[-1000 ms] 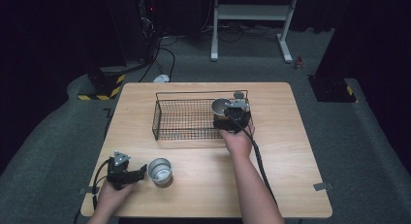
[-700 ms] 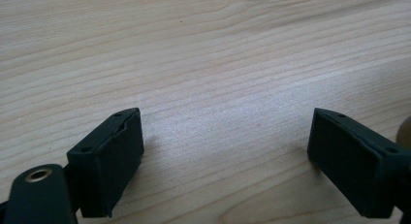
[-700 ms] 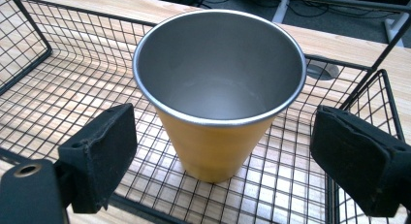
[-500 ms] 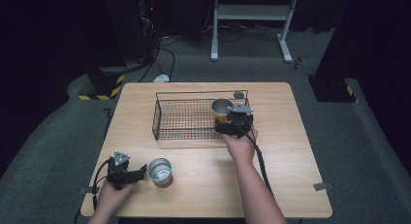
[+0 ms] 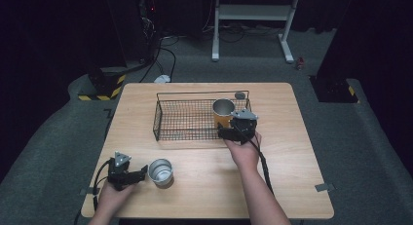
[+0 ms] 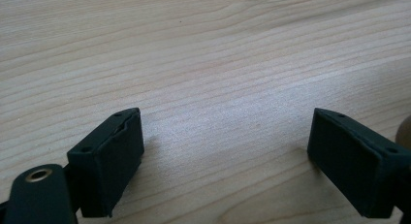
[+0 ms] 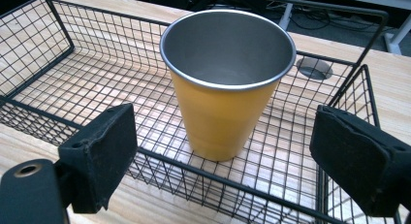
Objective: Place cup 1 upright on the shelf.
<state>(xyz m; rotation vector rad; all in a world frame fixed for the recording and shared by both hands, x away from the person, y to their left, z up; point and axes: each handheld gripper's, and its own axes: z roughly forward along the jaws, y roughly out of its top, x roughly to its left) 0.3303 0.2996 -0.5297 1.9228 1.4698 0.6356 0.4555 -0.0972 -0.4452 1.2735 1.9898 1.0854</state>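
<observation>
A yellow cup [image 5: 223, 111] with a bare metal inside stands upright in the right end of a black wire basket [image 5: 157, 121]. My right gripper [image 5: 233, 129] is at the basket's near right corner, open, its jaws apart on the near side of the wire wall. In the right gripper view the yellow cup [image 7: 228, 88] stands beyond the open right gripper [image 7: 225, 124], clear of both pads. My left gripper [image 5: 140, 173] rests low at the table's front left, open, pointing at a silver cup [image 5: 160, 171] just to its right. The left gripper [image 6: 225, 132] has bare wood between its jaws.
The wooden table [image 5: 292, 152] has free room right of the basket and along its front. A grey round insert [image 5: 239, 95] sits in the tabletop behind the basket. A cable trails from the right gripper along the person's forearm. Dark floor surrounds the table.
My right gripper has drawn back from the yellow cup toward the person, over the basket's near wall. The cup stays in the basket. The left gripper and silver cup have not moved.
</observation>
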